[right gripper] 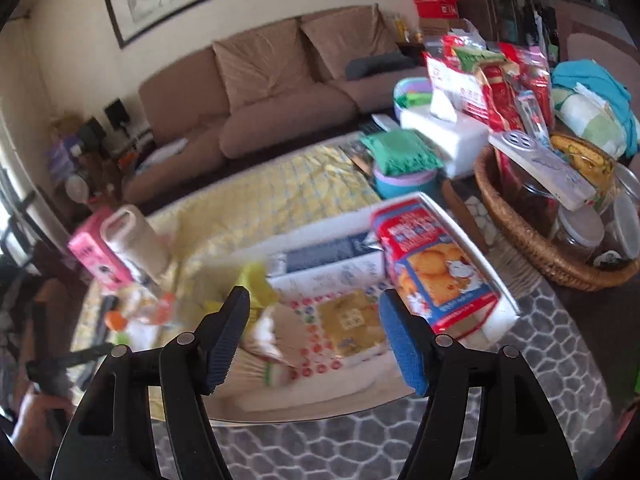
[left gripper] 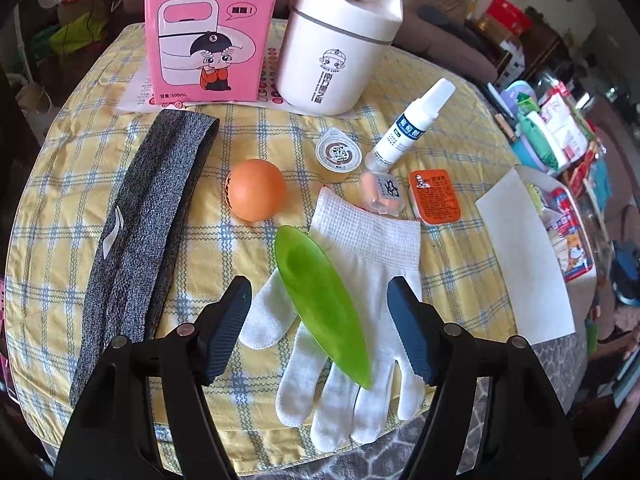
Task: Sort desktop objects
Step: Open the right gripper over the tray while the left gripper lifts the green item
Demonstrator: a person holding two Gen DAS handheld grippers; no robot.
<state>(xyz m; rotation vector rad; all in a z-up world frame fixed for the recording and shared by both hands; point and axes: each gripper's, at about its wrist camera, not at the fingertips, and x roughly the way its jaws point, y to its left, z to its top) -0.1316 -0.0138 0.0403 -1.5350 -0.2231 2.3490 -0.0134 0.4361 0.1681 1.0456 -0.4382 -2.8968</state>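
My left gripper (left gripper: 320, 296) hangs open over a green leaf-shaped plastic piece (left gripper: 320, 300) that lies on a white glove (left gripper: 360, 320); its fingers touch neither. Around them on the yellow checked cloth (left gripper: 72, 184) lie an orange ball (left gripper: 256, 196), a grey headband (left gripper: 148, 220), a white spray bottle (left gripper: 412, 128), a small sealed cup (left gripper: 338, 156), a clear earplug case (left gripper: 382, 194) and an orange sauce packet (left gripper: 434, 198). My right gripper (right gripper: 314, 300) is open and empty above a white box (right gripper: 506, 294) holding a biscuit packet (right gripper: 436, 268) and other packets. That view is blurred.
A pink carton (left gripper: 208, 28) and a white lidded cup (left gripper: 336, 40) stand at the table's far side. A white box flap (left gripper: 524, 256) lies to the right. A wicker basket (right gripper: 520, 232) full of things and snack bags (right gripper: 500, 88) crowd the right; a brown sofa (right gripper: 260, 96) is behind.
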